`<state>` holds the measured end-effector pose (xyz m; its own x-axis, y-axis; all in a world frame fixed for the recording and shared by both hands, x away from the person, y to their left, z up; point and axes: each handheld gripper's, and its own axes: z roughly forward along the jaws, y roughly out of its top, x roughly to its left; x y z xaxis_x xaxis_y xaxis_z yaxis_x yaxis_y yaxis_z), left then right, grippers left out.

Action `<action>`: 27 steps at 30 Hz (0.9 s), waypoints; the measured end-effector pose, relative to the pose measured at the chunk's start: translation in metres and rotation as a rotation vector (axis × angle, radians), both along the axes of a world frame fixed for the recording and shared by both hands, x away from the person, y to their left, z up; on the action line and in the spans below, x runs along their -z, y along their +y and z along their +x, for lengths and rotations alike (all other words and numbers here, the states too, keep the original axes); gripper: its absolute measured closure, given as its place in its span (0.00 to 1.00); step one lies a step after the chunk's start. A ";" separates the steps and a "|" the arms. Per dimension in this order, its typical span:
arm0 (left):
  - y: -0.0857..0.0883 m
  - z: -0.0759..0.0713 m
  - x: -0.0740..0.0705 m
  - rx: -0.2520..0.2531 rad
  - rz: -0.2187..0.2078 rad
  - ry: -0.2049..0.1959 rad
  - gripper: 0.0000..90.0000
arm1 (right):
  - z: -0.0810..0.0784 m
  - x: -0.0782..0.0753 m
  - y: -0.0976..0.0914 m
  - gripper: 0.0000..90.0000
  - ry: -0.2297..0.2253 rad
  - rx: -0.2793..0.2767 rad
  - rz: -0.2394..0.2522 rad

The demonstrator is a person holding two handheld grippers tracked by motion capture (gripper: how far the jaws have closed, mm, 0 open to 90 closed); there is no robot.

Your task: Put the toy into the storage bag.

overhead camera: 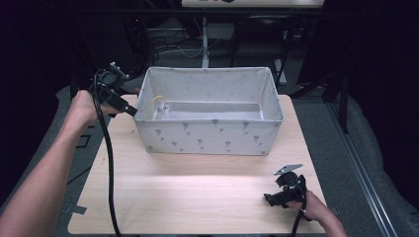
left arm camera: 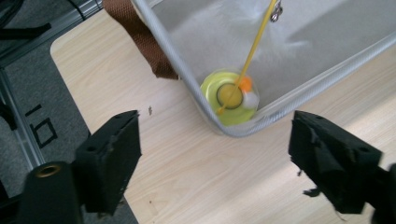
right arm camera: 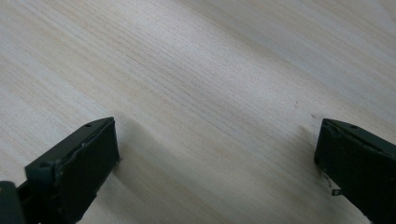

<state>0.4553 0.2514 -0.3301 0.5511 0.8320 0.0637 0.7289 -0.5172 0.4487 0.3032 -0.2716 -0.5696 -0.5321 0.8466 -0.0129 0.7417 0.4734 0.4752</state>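
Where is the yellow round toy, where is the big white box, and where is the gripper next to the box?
yellow round toy (left arm camera: 229, 97): left gripper view, on its round middle.
big white box (overhead camera: 207, 138): high view, on its front wall.
left gripper (overhead camera: 132, 110): high view, at its tips by the box's left wall.

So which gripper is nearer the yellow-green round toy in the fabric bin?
Left. The left gripper is at the white fabric bin's corner beside the yellow-green round toy; the right gripper is at the table's near edge.
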 end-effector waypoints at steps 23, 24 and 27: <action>0.031 -0.073 0.064 -0.036 0.017 -0.041 0.00 | 0.000 0.000 0.000 0.00 0.003 0.002 0.000; 0.032 -0.076 0.070 -0.036 0.019 -0.035 0.00 | 0.000 0.000 0.000 0.00 0.003 0.002 -0.001; 0.033 -0.085 0.088 -0.038 0.018 -0.017 0.00 | 0.000 0.000 0.000 0.00 0.002 0.001 0.000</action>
<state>0.3704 0.2848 -0.4181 0.5175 0.8511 0.0878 0.7405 -0.4970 0.4524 0.3031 -0.2714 -0.5694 -0.5309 0.8474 -0.0121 0.7434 0.4725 0.4734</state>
